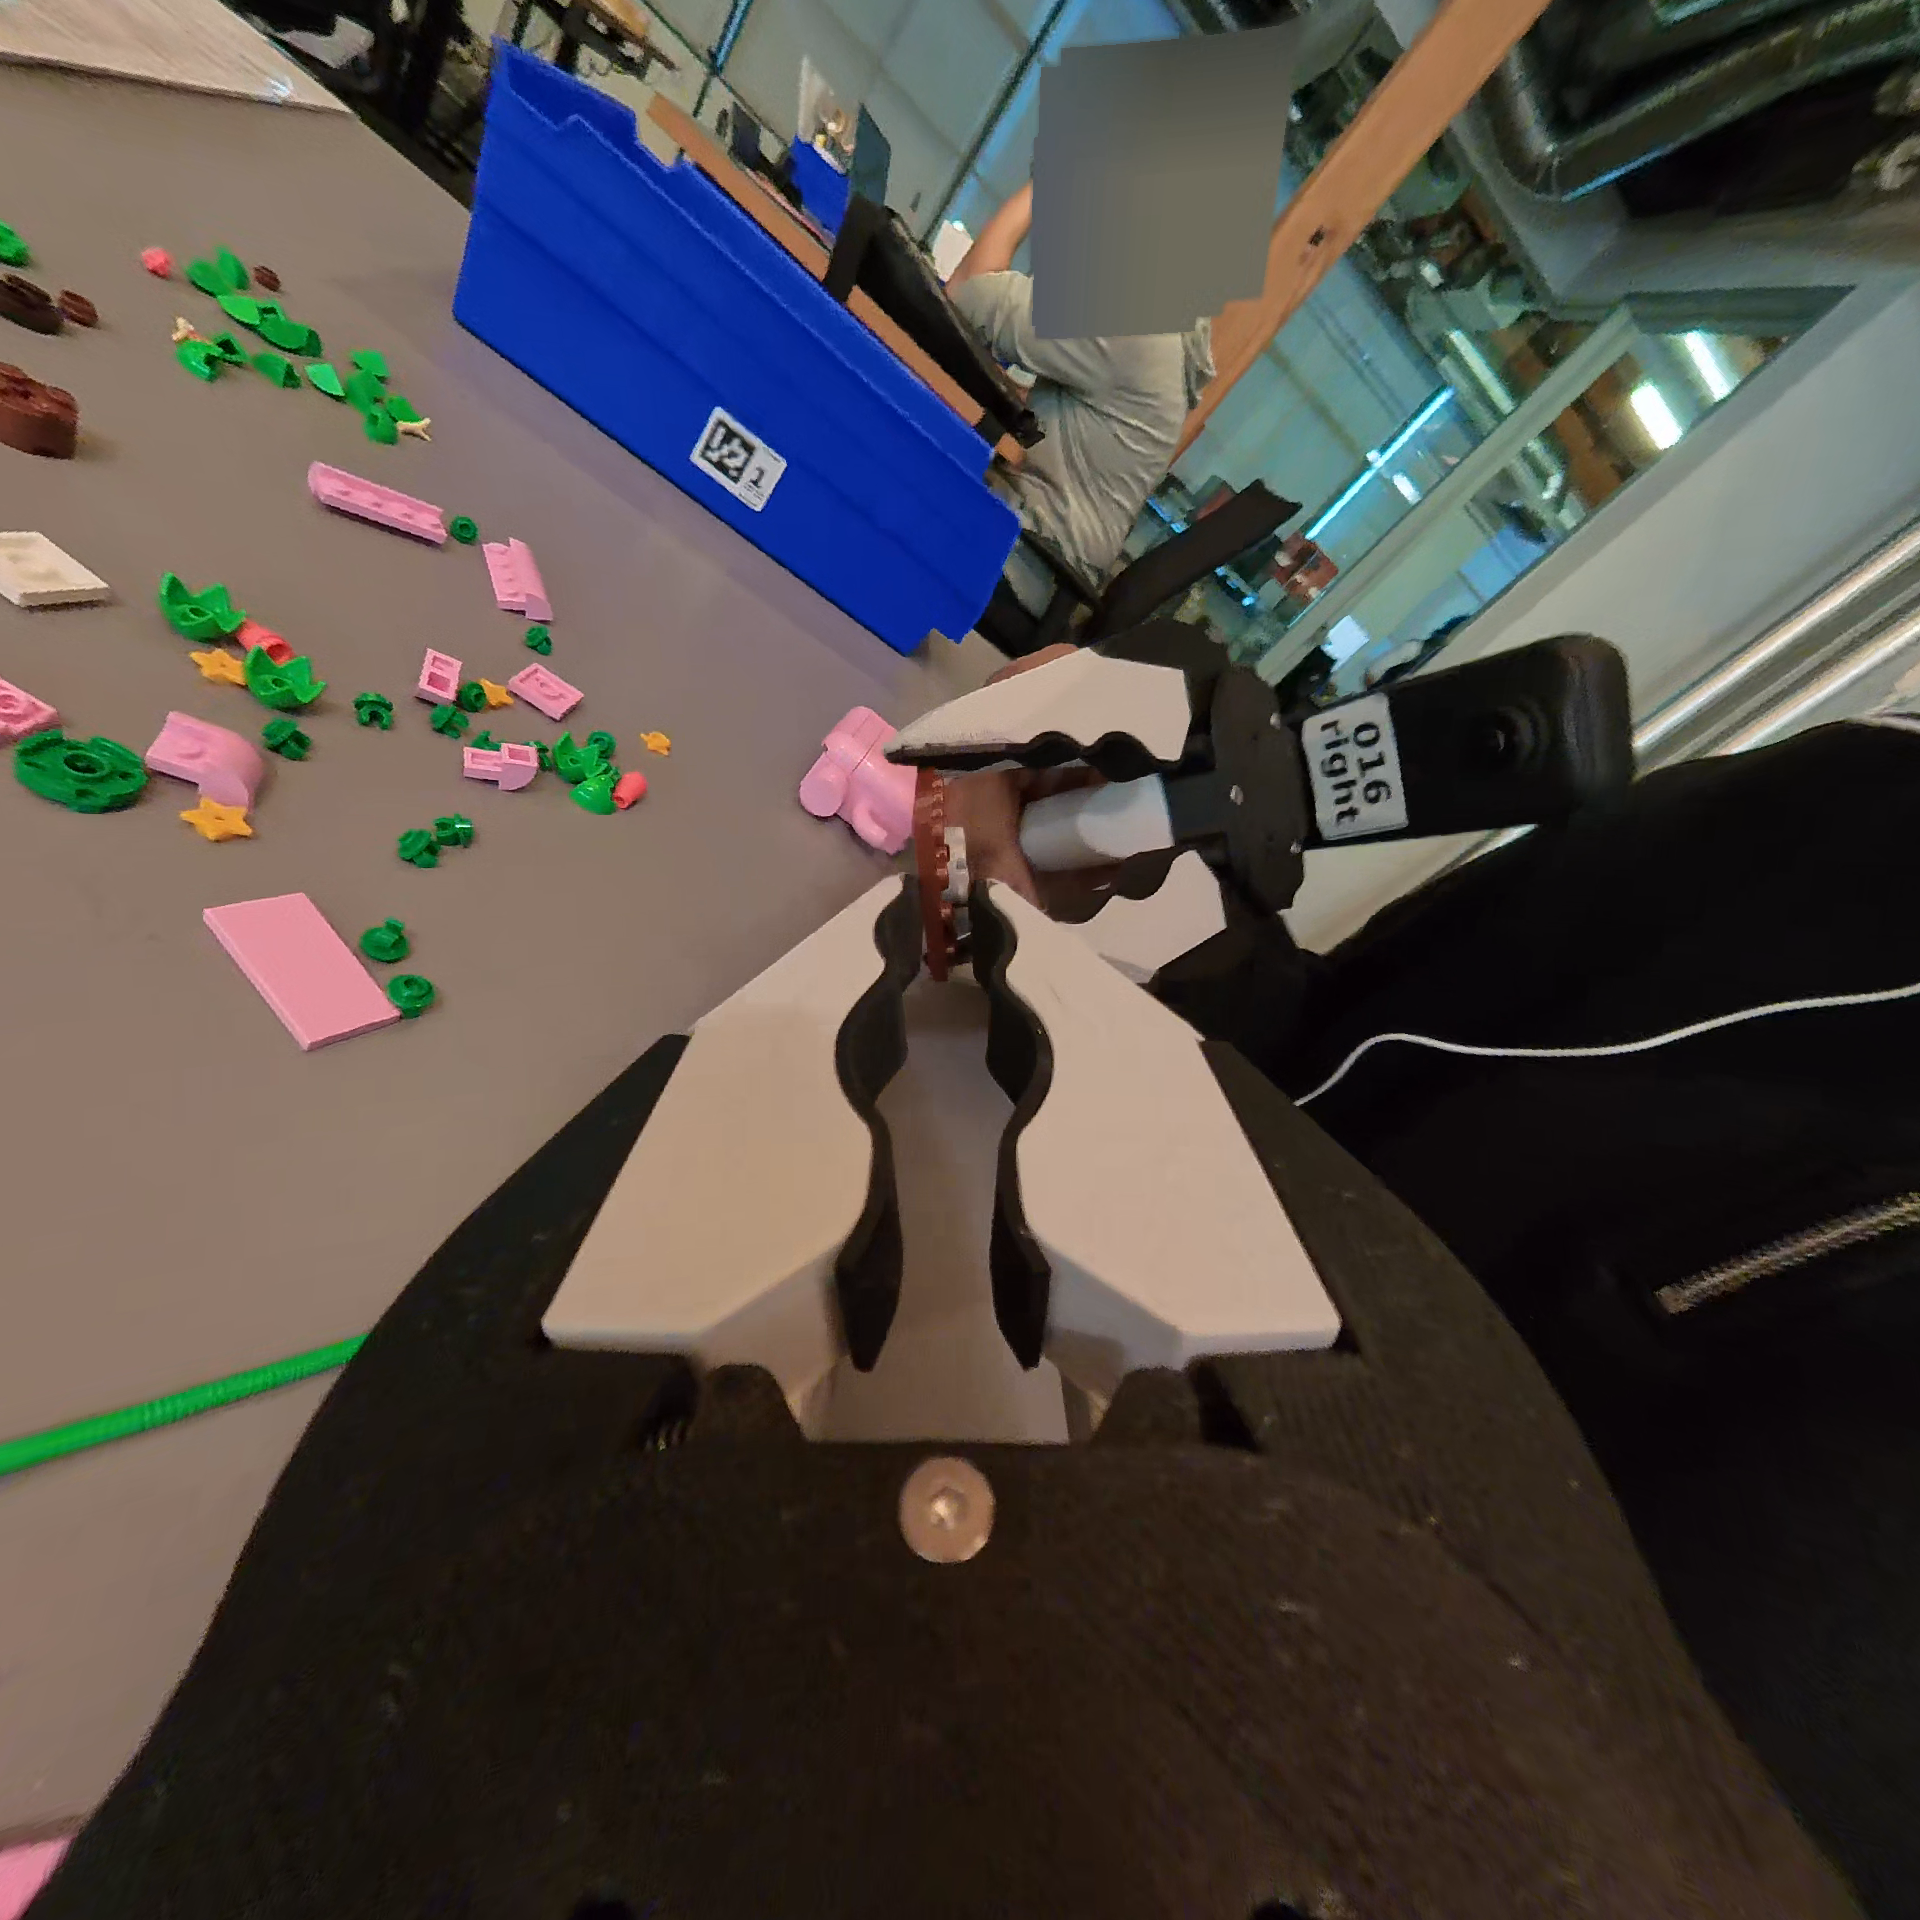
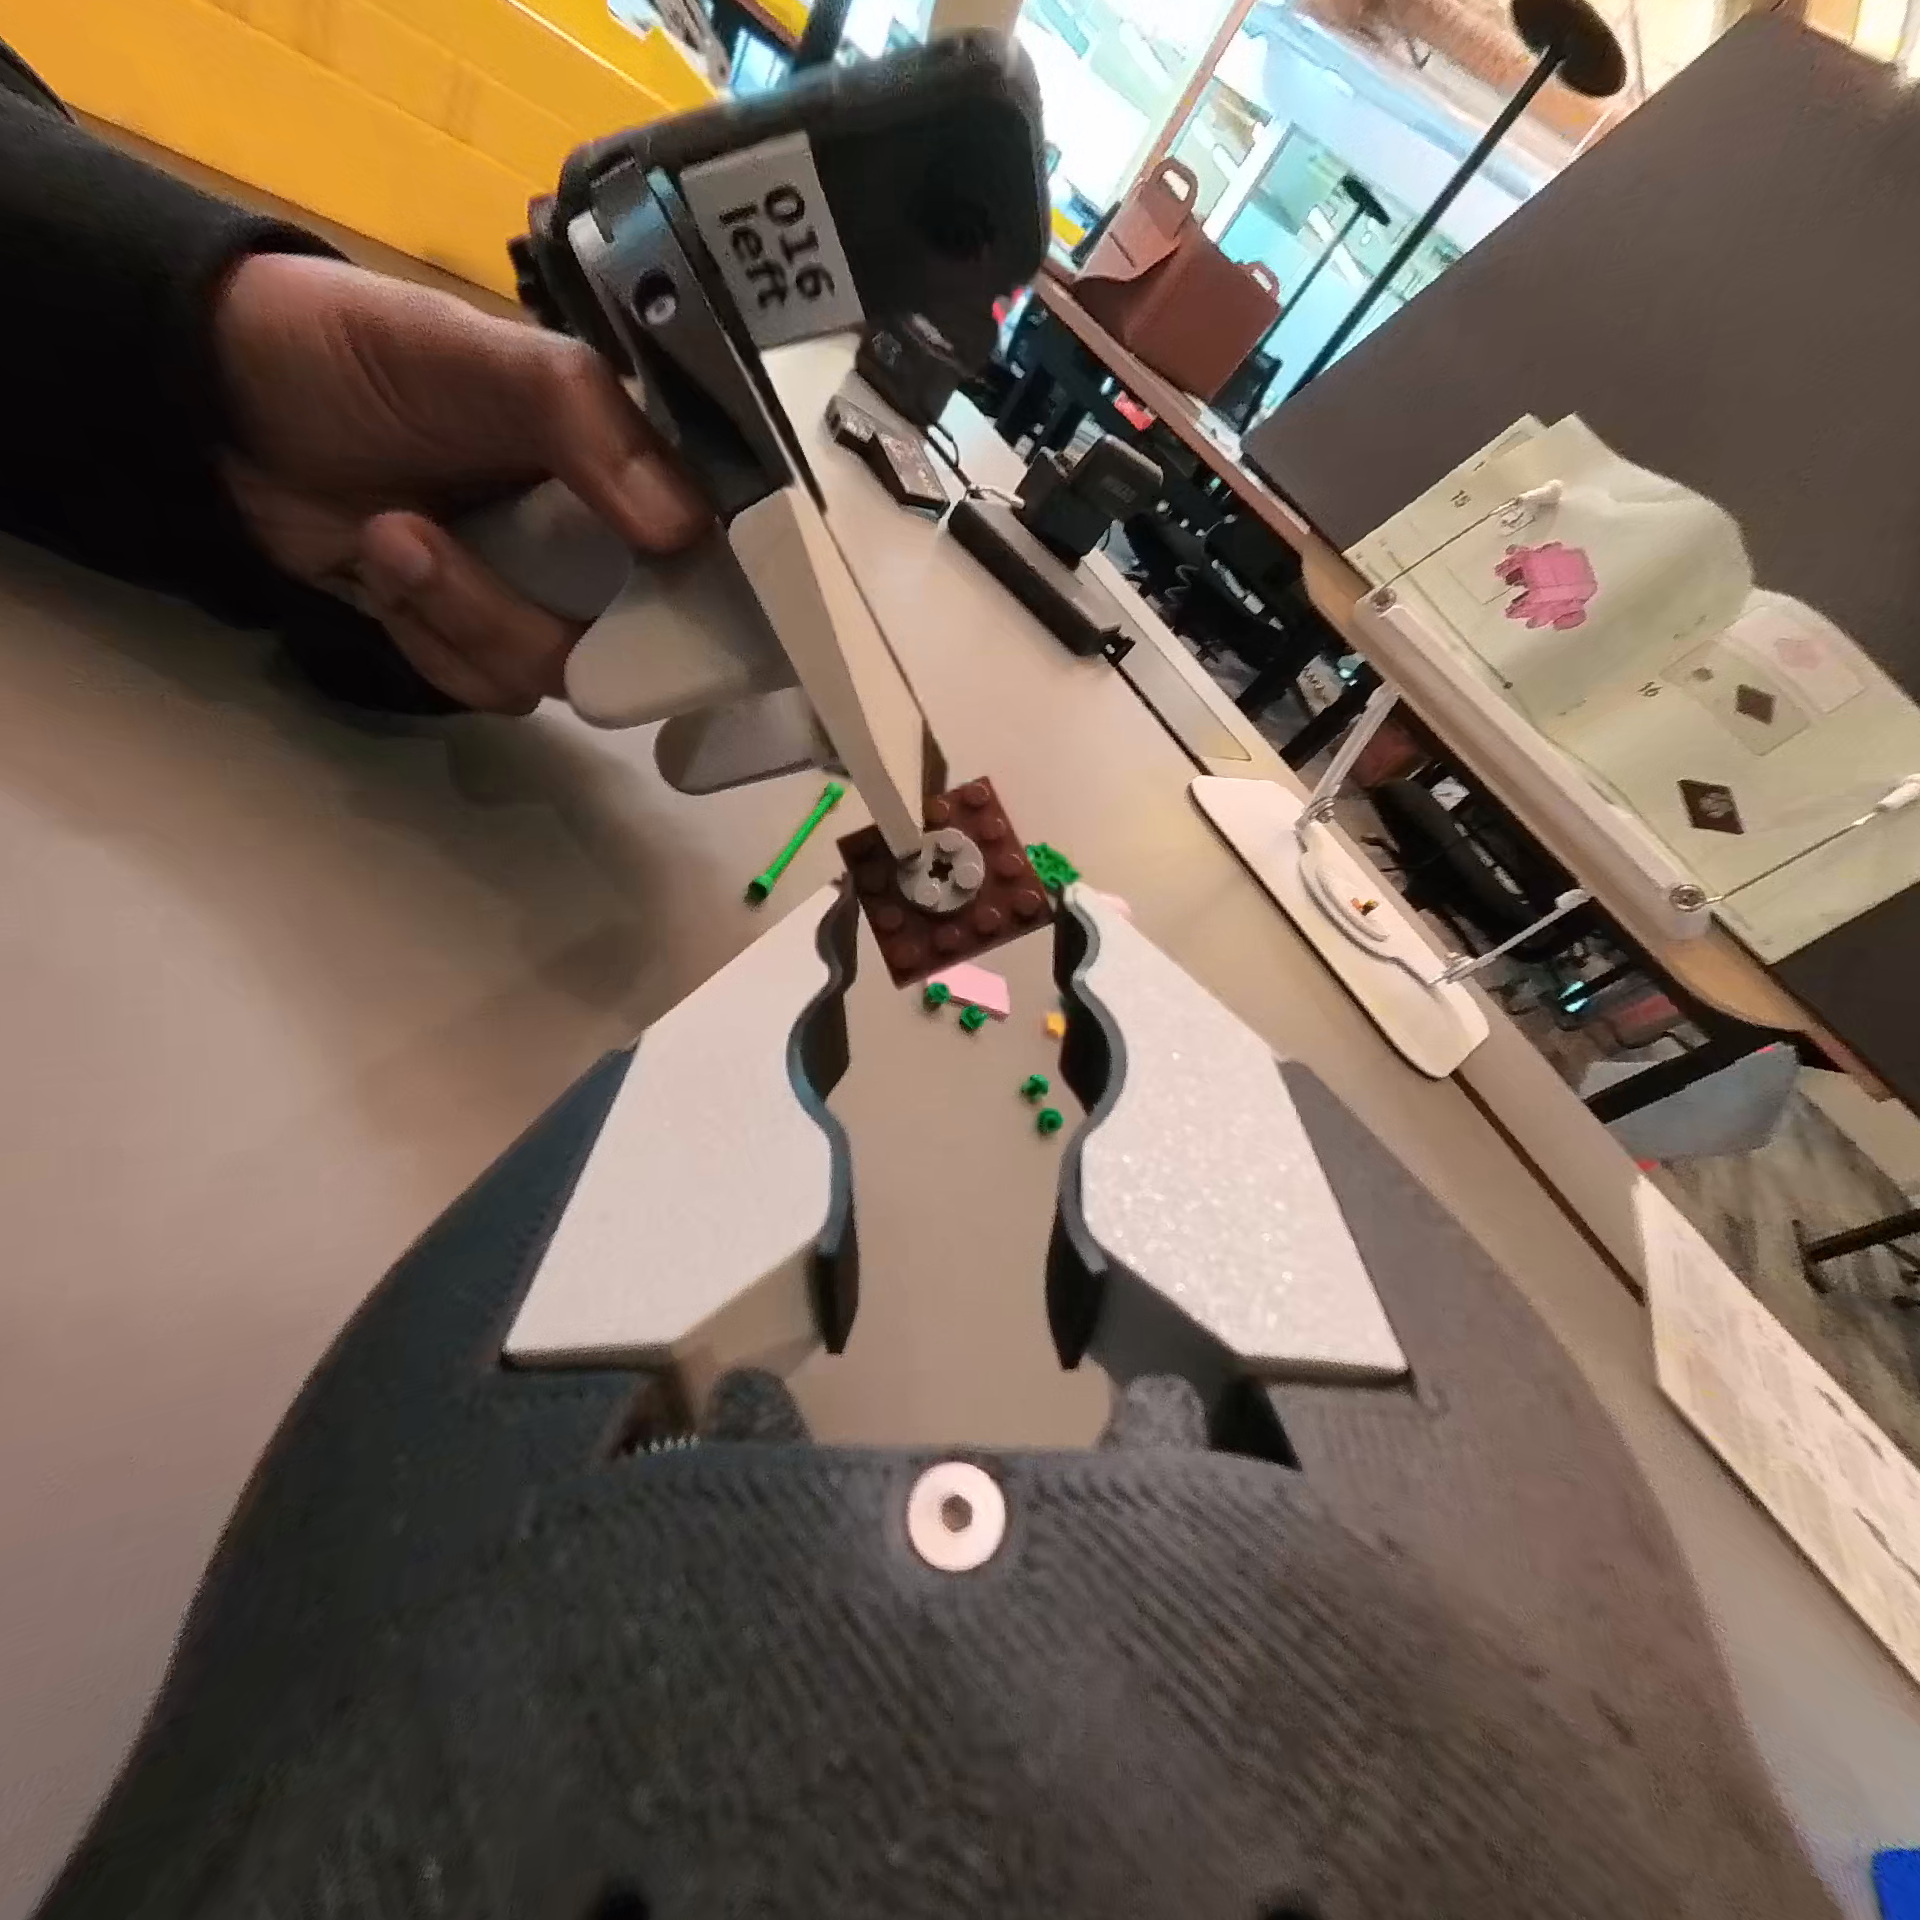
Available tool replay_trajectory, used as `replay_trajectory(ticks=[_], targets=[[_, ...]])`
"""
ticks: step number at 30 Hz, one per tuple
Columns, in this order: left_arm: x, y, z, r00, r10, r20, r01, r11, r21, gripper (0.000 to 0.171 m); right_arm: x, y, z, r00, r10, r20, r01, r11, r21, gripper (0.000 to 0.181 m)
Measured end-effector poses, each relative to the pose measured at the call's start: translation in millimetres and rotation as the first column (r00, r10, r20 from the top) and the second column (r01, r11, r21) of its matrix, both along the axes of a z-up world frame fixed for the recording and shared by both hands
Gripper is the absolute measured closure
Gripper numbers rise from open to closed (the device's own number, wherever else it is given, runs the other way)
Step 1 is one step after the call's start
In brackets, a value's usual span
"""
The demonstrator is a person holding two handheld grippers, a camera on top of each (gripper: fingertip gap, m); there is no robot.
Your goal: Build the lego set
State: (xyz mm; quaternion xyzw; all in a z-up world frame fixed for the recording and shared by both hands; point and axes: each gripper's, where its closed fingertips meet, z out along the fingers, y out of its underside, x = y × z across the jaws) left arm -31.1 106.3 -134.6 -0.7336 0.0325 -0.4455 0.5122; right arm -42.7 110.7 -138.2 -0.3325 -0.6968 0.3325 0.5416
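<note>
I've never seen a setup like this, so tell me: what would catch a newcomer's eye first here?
First, the two hand-held grippers meeting over the table edge: the left gripper pinches a brown studded plate with a round grey piece on it, while the right gripper stands open just beside it. Next, the scatter of pink and green bricks across the grey table, with a bright blue bin behind.

2 tools (image 1: 940,904), 1 brown plate (image 2: 940,899)

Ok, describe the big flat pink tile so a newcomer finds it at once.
Start at the blue bin on the grey table and come toward the camera past the scattered pieces. The pink tile lies nearest, alone in being a large, smooth, studless rectangle.
</note>
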Motion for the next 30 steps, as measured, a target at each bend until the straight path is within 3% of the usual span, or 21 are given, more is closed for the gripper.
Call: replay_trajectory(ticks=[3, 5, 7, 12, 30], targets=[[-12, 3, -2, 0.991, 0.081, -0.105, -0.078, 0.997, 0.026, 0.149, 0, -3, -14, 0.995, 0.039, 0.087, -0.034, 0.998, -0.059, 0.145], [-23, 6, 0, 0.976, 0.146, -0.159, -0.140, 0.989, 0.050, 0.140, 1, -12, -35, 0.968, 0.110, 0.224, -0.079, 0.986, -0.146, 0.145], [-31, 6, 2, 0.961, 0.191, -0.202, -0.179, 0.981, 0.077, 0.139, 3, -18, -54, 0.923, 0.150, 0.355, -0.087, 0.978, -0.187, 0.145], [-36, 8, -1, 0.932, 0.233, -0.279, -0.211, 0.972, 0.107, 0.142, 7, -24, -78, 0.842, 0.183, 0.507, -0.082, 0.973, -0.216, 0.145], [-32, 10, -9, 0.923, 0.222, -0.314, -0.201, 0.974, 0.100, 0.145, 13, -31, -80, 0.796, 0.262, 0.545, -0.108, 0.948, -0.298, 0.144]])
